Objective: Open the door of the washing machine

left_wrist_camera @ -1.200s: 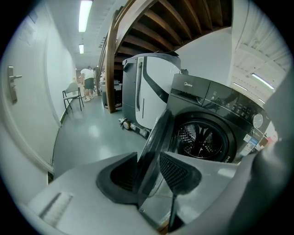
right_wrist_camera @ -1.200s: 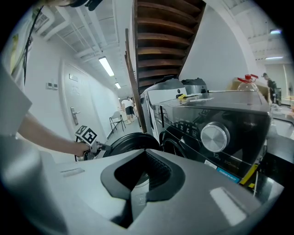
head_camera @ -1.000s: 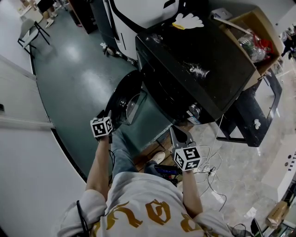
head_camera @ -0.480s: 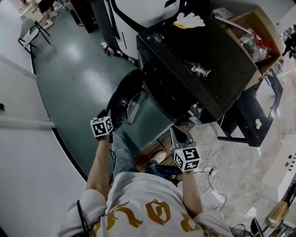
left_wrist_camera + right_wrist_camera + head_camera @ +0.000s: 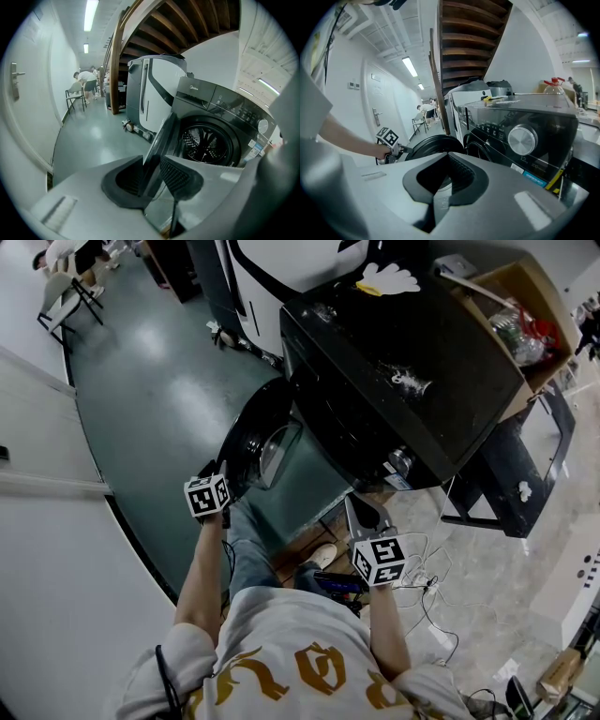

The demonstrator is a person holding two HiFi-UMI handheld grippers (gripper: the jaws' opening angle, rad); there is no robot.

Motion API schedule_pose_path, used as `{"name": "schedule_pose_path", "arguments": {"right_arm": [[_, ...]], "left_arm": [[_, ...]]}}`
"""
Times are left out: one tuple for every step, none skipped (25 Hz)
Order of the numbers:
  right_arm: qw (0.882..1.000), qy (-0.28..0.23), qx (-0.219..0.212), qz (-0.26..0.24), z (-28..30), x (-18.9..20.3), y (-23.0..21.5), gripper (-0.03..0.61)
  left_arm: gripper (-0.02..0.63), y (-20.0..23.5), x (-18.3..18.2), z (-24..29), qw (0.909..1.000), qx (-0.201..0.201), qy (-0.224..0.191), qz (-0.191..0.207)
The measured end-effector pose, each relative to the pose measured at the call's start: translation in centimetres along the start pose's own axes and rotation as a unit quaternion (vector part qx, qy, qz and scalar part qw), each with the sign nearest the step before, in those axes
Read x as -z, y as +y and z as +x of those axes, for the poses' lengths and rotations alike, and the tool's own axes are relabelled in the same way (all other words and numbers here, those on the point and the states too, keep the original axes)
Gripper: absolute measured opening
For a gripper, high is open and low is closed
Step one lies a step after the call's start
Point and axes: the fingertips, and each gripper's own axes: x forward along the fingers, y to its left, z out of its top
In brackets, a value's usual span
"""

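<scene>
Head view: the black washing machine [image 5: 403,362] stands ahead, its round door [image 5: 255,432] swung open to the left. The left gripper [image 5: 221,476] meets the door's near edge. The right gripper [image 5: 364,512] hangs apart from it, near the machine's front.

Left gripper view: the jaws clamp the door's rim, with the drum [image 5: 206,145] to the right.

Right gripper view: the jaws are together and empty, with the dial [image 5: 522,138] to the right.
</scene>
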Motion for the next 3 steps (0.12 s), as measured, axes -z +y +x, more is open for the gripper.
{"name": "schedule_pose_path", "arguments": {"right_arm": [[1.0,0.001,0.0,-0.001,0.0,0.02,0.0,0.018],[1.0,0.001,0.0,-0.002,0.0,0.06,0.0,0.018],[1.0,0.002,0.0,-0.003,0.0,0.1,0.01,0.018]], "left_arm": [[0.106,-0.05,0.03,0.03,1.0,0.001,-0.001,-0.001],[0.106,-0.09,0.08,0.04,1.0,0.002,-0.001,-0.001],[0.106,-0.12,0.14,0.04,1.0,0.003,0.0,-0.001]]}}
